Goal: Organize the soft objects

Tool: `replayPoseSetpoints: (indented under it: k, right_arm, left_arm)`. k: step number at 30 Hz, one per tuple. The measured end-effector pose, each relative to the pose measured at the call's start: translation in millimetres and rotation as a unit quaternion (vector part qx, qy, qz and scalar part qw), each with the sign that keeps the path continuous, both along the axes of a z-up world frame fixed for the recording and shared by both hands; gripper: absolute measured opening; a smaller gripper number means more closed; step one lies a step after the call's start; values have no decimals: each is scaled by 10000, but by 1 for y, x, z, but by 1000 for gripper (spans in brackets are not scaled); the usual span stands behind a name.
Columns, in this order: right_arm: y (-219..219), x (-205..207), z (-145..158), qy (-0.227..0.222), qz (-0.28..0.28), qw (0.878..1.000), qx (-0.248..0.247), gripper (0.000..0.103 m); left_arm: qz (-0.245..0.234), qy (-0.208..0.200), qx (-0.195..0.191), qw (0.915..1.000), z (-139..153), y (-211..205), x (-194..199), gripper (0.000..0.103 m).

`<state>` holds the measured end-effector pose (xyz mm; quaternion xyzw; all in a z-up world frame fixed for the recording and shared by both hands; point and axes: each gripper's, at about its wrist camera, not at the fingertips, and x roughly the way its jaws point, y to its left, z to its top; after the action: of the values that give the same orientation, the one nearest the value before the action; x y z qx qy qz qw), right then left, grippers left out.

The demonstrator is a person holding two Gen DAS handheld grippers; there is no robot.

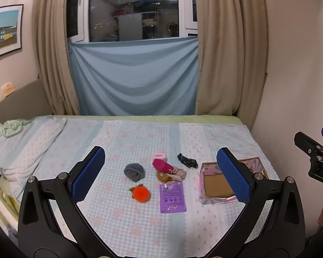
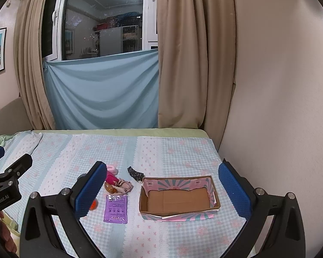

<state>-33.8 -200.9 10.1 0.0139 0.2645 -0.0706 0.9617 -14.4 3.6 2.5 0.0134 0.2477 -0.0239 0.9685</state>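
Grey rolled sock [image 1: 134, 172], orange plush [image 1: 140, 194], purple sachet [image 1: 172, 197], pink bundle [image 1: 164, 166], dark scrunchie [image 1: 187, 160] on bed, open cardboard box [image 2: 178, 200] empty at right

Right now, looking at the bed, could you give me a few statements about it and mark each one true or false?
1. The cardboard box holds nothing. True.
2. The left gripper grips the grey sock. False: it is open, and the sock lies on the bedspread.
3. The purple packet lies flat beside the orange plush. True.
4. The right gripper is shut. False: it is open.
5. The dark scrunchie is inside the box. False: it lies outside, on the bedspread.
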Motion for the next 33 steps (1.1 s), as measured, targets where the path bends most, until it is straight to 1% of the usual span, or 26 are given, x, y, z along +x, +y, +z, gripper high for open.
replayPoseSetpoints:
  k: [7, 22, 33]
  right_arm:
    - [2, 4, -1, -15, 44, 10000, -29, 103]
    - [6, 13, -2, -59, 133, 9999, -8, 103]
    - [6, 16, -2, -65, 123, 9999, 32, 103]
  left_arm:
    - [8, 39, -60, 10000, 0, 3, 5, 103]
    - [20, -16, -6, 10000, 5, 1, 17, 103]
    - [21, -14, -3, 10000, 4, -1, 20, 103]
